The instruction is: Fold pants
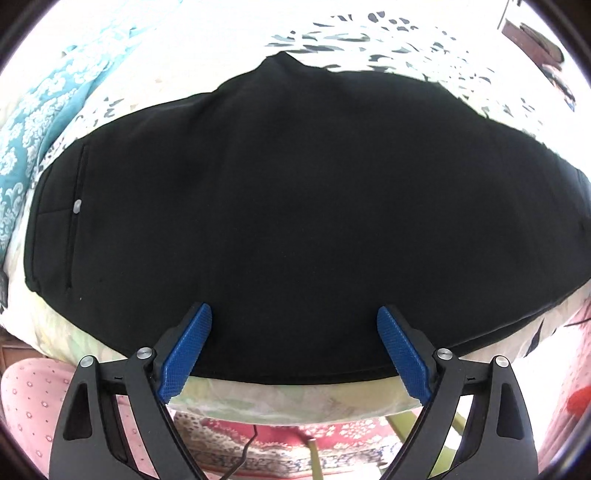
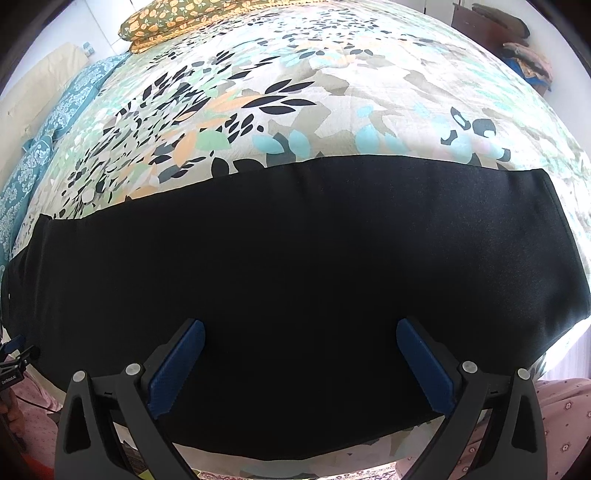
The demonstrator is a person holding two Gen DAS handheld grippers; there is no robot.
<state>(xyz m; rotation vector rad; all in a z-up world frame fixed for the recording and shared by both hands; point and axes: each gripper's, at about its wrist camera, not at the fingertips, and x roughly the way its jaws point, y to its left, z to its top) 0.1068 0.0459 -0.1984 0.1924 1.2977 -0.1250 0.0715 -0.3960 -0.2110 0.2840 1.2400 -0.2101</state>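
Black pants point(image 1: 295, 206) lie flat along the near edge of a bed, with a pocket seam and a small silver rivet point(image 1: 77, 206) at the left end. My left gripper point(image 1: 294, 314) hovers open above the near hem, blue pads point(image 1: 186, 354) wide apart and nothing between them. In the right wrist view the same pants point(image 2: 295, 266) stretch as a long dark band across the bed. My right gripper point(image 2: 300, 328) is open over the cloth, its blue pads point(image 2: 424, 369) spread and clear of it.
A leaf-patterned bedspread point(image 2: 295, 92) covers the bed, with an orange floral pillow point(image 2: 166, 18) at the far side and a teal patterned cloth point(image 1: 44, 96) at the left. Below the bed edge shows a red patterned rug point(image 1: 280, 439). Pink dotted clothing point(image 2: 565, 424) flanks the grippers.
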